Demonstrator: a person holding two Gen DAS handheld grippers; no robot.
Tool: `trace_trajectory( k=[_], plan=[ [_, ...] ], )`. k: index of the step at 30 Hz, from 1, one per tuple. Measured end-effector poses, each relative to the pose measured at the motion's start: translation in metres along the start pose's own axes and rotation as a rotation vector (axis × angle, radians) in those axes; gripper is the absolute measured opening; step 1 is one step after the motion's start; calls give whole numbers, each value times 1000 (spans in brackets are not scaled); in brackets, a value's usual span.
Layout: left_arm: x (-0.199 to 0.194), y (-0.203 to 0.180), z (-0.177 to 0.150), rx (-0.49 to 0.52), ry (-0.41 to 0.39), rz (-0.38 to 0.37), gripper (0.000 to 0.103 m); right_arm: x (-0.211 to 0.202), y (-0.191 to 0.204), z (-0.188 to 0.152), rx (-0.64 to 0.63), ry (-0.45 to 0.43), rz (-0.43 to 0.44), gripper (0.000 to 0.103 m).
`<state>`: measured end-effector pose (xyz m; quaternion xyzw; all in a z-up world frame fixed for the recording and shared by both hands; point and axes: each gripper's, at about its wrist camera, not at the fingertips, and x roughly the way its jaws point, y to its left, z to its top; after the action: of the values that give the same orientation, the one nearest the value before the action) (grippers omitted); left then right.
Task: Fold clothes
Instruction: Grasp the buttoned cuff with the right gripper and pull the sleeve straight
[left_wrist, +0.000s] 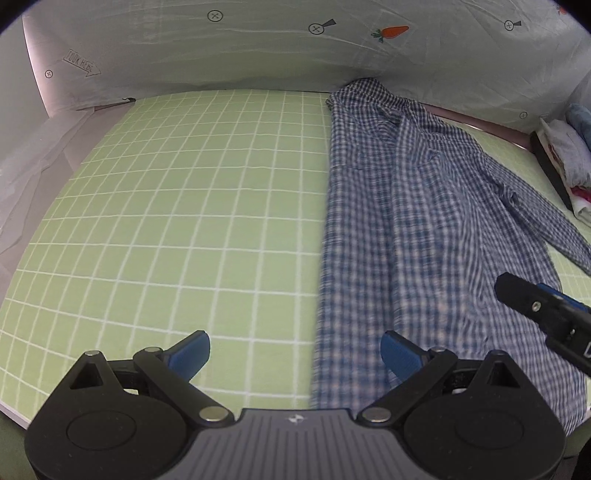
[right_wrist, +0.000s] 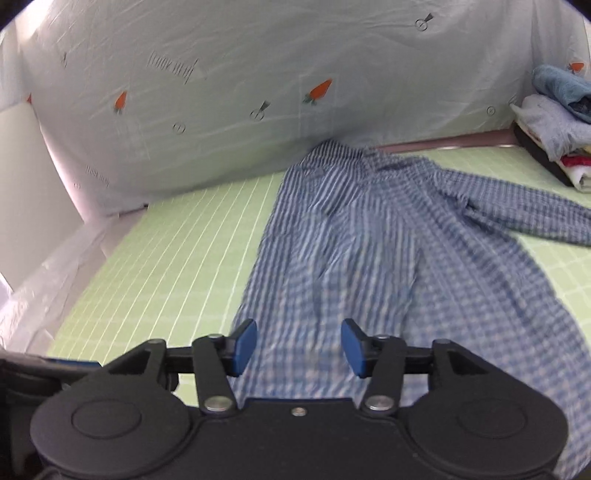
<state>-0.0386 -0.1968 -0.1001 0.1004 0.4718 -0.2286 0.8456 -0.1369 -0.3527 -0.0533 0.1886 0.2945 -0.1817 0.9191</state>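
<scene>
- Though partly gathered lengthwise, blue checked shirt (left_wrist: 424, 229) lay on the green grid mat (left_wrist: 184, 221), one sleeve (right_wrist: 535, 218) splayed toward stacked folded clothes (right_wrist: 554, 125); most folding judged undone.
- Left claw (left_wrist: 295, 356) gaped wide, empty, at the shirt's edge.
- Right claw (right_wrist: 299, 347) stood parted over the hem, gripping nothing.

Blue checked shirt (left_wrist: 424, 221) spread lengthwise on green grid mat (left_wrist: 184, 221), left gripper (left_wrist: 295, 354) wide open above the shirt's left edge, right gripper (left_wrist: 546, 314) entering at right, folded clothes (left_wrist: 569, 158) beyond.
</scene>
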Motion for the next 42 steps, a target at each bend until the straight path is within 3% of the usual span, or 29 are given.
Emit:
trace_trajectory(
  k=[9,15,21,27,32,36,40,42],
  plan=[
    [33,-87,16,-67,26,46,98,15,-110,33,19,28,-33,63],
    [55,-122,24,-94,62,113,98,25,-201,56,87,38,-99,67],
    [79,-122,15,-153,154,211,98,39,-290,63,176,61,-210,72],
    [90,-119,12,-155,208,255,103,43,-367,63,266,69,-346,77],
    [92,-120,13,-158,221,255,103,44,-411,67,260,45,-490,82],
    [95,-117,14,-195,231,238,103,43,-446,72,282,22,-566,92],
    [98,-109,12,-269,245,196,103,45,-469,76,290,14,-618,95],
    [98,-109,11,-256,236,187,103,49,-479,76,306,23,-626,96]
  ],
)
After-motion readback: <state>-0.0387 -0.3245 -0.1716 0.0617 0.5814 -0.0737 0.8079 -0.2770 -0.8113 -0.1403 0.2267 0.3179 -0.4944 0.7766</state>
